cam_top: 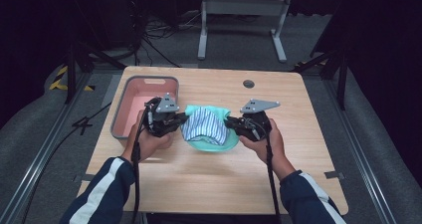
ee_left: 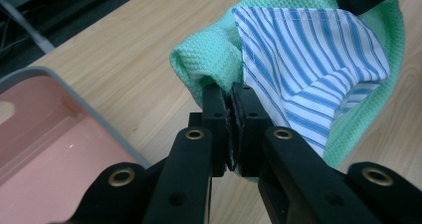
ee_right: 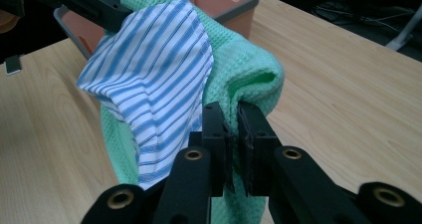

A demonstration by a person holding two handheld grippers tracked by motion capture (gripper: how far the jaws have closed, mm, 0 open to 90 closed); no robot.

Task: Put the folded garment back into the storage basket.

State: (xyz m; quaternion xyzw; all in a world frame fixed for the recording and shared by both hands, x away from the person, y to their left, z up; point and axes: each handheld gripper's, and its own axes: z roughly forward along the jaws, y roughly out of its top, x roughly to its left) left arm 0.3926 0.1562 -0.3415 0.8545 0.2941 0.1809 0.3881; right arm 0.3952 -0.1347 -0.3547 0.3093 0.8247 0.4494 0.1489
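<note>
1. The left gripper [ee_left: 230, 97] is pinching the green cloth [ee_left: 209, 64] with its jaws nearly closed on one edge.
2. The right gripper [ee_right: 231, 115] is clamping the opposite edge of that cloth, jaws almost together.
3. The green cloth is hanging between them over the wooden table [cam_top: 209, 174], with the blue-striped cloth [cam_top: 201, 125] lying in it.
4. A pink bin [cam_top: 130, 84] is sitting beside the left gripper.

The table [cam_top: 209, 179] is evenly lit from above, its surroundings dark, the gripper views slightly soft.
</note>
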